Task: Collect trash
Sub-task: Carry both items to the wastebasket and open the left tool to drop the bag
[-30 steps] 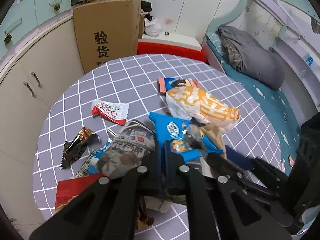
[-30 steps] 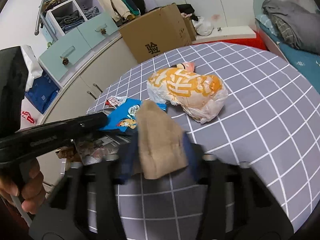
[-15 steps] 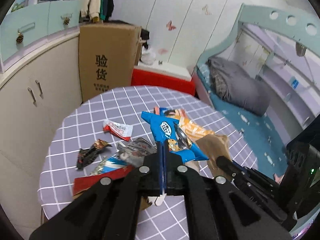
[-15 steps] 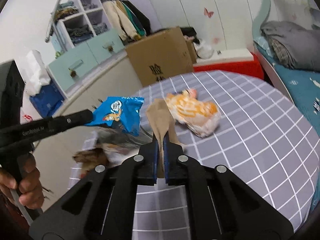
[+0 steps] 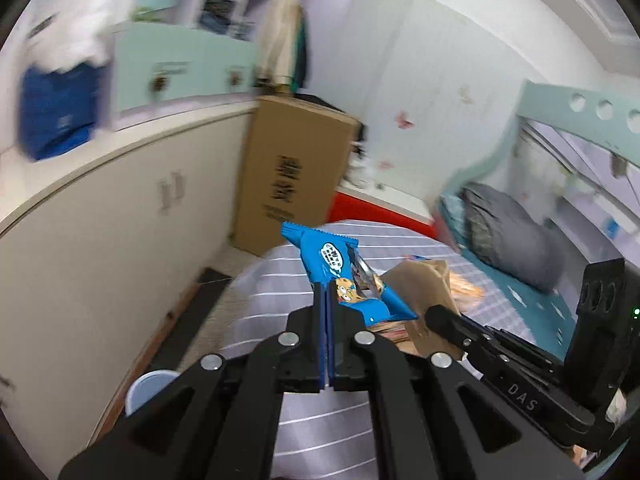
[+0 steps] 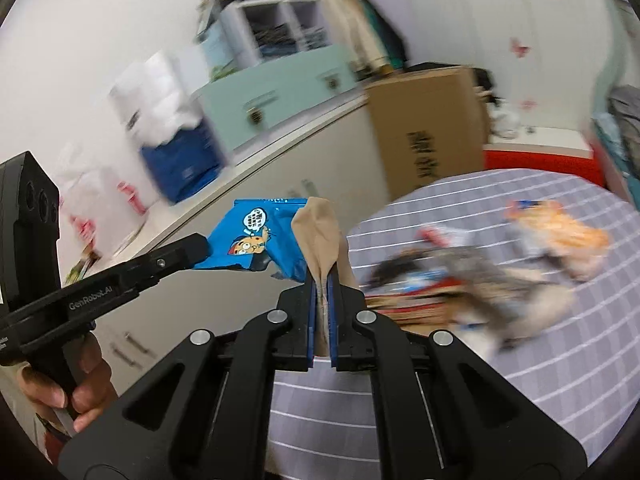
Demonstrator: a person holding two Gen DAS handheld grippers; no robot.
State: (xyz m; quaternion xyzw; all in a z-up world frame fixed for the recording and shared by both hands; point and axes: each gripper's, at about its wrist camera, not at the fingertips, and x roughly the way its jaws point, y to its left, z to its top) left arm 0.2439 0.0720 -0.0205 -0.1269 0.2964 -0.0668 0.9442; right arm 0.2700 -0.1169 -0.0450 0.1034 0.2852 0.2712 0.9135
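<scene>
Between the left tongs [image 5: 326, 300], a blue wrapper [image 5: 340, 272] sticks up.

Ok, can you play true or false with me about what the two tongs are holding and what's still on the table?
1. The left tongs are shut on a blue snack wrapper. True.
2. The right tongs are open and empty. False: they are shut on a crumpled brown paper bag.
3. The table has a grey cloth with white lines. True.
4. All the trash is off the table. False: an orange and white bag and other wrappers lie there.
5. The cardboard box lies on the bed. False: it stands beside the cream cabinets.
</scene>
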